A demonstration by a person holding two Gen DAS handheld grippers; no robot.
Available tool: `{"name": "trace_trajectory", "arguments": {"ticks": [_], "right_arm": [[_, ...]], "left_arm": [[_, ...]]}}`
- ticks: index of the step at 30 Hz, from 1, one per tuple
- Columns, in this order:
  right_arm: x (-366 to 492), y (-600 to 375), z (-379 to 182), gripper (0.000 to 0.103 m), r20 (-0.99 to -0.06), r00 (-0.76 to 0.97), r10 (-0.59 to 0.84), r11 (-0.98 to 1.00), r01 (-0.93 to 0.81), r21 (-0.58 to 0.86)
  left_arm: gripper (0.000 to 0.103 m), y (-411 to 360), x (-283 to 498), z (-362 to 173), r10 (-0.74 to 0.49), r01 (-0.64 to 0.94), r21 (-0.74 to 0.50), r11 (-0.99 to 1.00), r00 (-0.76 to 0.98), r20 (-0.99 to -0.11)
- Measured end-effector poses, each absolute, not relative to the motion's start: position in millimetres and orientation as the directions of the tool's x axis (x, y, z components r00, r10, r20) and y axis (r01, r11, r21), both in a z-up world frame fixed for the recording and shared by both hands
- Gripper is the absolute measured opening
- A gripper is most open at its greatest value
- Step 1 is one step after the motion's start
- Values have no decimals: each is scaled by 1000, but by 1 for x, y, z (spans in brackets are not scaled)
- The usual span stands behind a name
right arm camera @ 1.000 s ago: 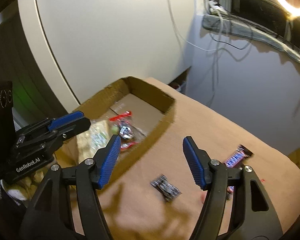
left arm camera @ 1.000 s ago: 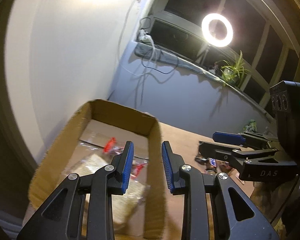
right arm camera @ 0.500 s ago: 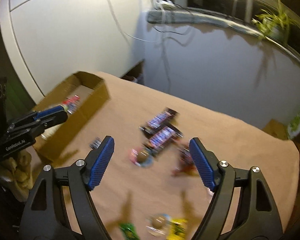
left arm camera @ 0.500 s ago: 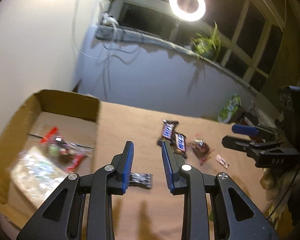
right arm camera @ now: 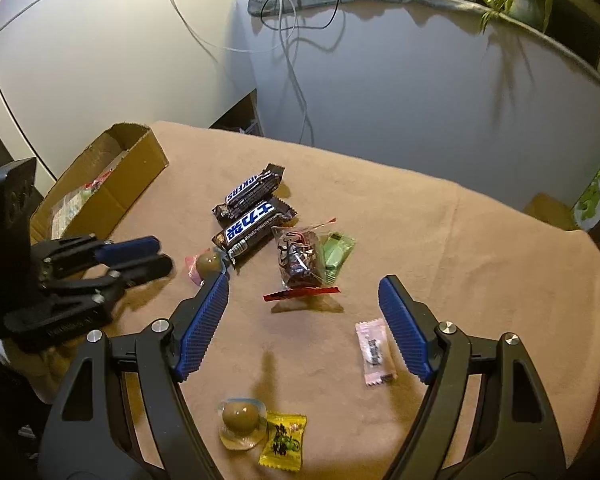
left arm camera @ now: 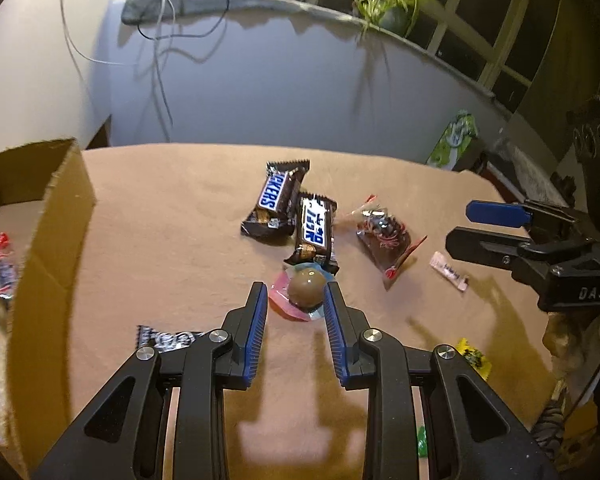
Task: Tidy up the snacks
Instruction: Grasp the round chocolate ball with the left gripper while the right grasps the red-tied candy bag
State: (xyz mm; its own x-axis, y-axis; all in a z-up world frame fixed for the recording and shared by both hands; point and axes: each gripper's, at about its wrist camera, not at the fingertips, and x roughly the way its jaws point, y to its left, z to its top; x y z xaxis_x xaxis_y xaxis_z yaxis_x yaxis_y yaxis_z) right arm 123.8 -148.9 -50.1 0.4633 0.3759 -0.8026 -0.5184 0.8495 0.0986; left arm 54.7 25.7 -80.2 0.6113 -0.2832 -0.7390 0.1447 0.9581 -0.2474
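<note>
Two Snickers bars [right arm camera: 246,194] lie side by side, long axes running diagonally. Left gripper [left arm camera: 294,294] — jaws narrow, empty; right gripper [right arm camera: 304,292] has just widened, holding nothing.

Your box [right arm camera: 100,196] sits at the counter's [right arm camera: 440,240] left edge (snacks inside); two bars [right arm camera: 252,208] lie side by side mid-counter.

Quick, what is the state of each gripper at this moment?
Left gripper: fingers narrowly apart and empty, with the brown ball candy on the table seen between the tips, not gripped.
Right gripper: wide open, holding nothing.
</note>
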Motion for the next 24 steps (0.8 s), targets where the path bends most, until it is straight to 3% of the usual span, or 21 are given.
{"name": "trace_trajectory", "arguments": {"ticks": [17,20,24], "right_arm": [[157,-128,-94,78,-843,393,368,841,-526,122],[159,-125,-97,67,-849,380,368,838,-531,126],[161,-123,-103,38,-859,352,371,834,-532,143]], "left_arm": [[27,2,72,-98,-238,170,-170,971,579,-780],[27,-1,72,-98,-225,178,-148,973,584,-780],[25,-3,73,-97,-220,186,-135,973,588,-778]]}}
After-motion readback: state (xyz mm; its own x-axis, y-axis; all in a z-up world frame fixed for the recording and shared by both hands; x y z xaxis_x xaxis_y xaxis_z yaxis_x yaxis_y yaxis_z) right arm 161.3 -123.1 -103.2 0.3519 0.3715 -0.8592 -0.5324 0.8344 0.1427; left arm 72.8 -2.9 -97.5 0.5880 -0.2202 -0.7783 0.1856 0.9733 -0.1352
